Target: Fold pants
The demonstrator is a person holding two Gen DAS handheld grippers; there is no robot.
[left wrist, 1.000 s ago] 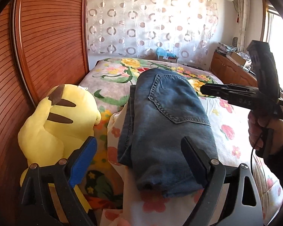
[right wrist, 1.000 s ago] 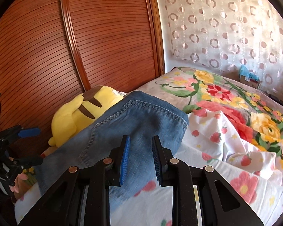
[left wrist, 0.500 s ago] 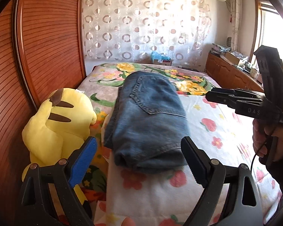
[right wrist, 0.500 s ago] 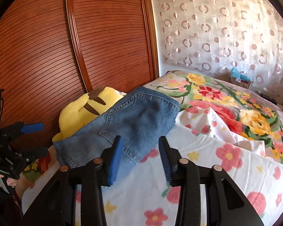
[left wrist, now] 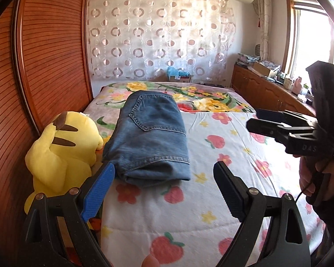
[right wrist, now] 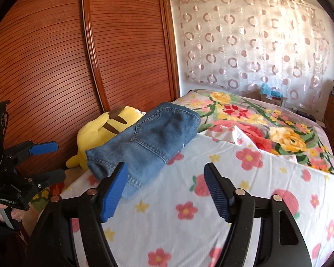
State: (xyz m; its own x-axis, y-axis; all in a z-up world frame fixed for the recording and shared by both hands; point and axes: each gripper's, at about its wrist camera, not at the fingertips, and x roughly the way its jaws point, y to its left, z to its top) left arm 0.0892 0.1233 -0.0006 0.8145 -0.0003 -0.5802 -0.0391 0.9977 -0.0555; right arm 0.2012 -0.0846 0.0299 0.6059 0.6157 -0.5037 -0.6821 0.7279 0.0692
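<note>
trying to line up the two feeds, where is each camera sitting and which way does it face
Left wrist: rides the left gripper, looking along the bed toward the curtain; its open fingers frame the folded jeans; the right gripper and holding hand show at right.
Right wrist: rides the right gripper, angled toward the wooden wardrobe; open fingers in front, left gripper at left edge.
Shared: jeans, yellow plush, bed, curtain, wardrobe.
</note>
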